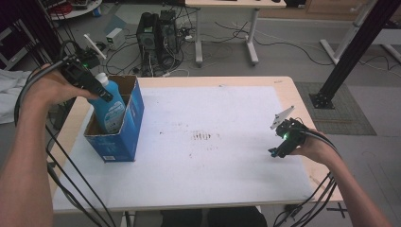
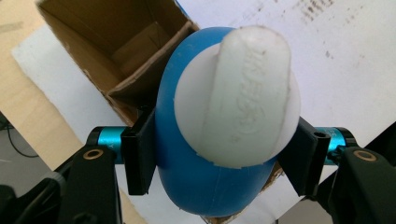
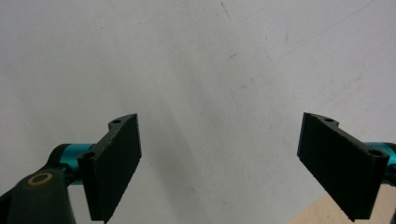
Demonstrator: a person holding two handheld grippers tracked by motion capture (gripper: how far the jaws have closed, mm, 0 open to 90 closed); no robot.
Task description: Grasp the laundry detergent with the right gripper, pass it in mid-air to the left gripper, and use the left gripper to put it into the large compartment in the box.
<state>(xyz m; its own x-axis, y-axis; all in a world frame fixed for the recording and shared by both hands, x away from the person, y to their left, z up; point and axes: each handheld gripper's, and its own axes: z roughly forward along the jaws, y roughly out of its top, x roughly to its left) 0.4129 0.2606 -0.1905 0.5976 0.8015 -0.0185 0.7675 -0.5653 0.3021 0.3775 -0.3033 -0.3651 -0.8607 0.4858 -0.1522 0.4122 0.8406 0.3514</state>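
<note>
From the high view, my left gripper (image 1: 100, 90) sat at about ten o'clock on the table (image 1: 302, 101), over the open blue cardboard box (image 1: 135, 118) that stood on the white mat (image 1: 213, 179) near its left edge. Its jaws were clamped on the neck of a blue bottle (image 1: 109, 111) with a white cap (image 1: 100, 77). The bottle stood tilted, its lower part down inside the box and its cap end above the rim.

In the left gripper view I looked almost straight down onto the white cap (image 2: 238, 98) and the blue bottle (image 2: 187, 177) shoulder below it. My left gripper (image 2: 219, 158) had one black pad pressed against each side of the blue body, just under the cap. The brown inside of the box (image 2: 112, 32) lay beyond the bottle at about eleven o'clock.

My right gripper (image 1: 275, 152) was at about four o'clock on the table, well apart from the box, held low over the mat near its right edge. In the right gripper view, that gripper (image 3: 219, 168) had its jaws spread wide with nothing between them, only the bare white mat (image 3: 196, 60) beneath and a sliver of wooden table (image 3: 322, 212) at five o'clock.
</note>
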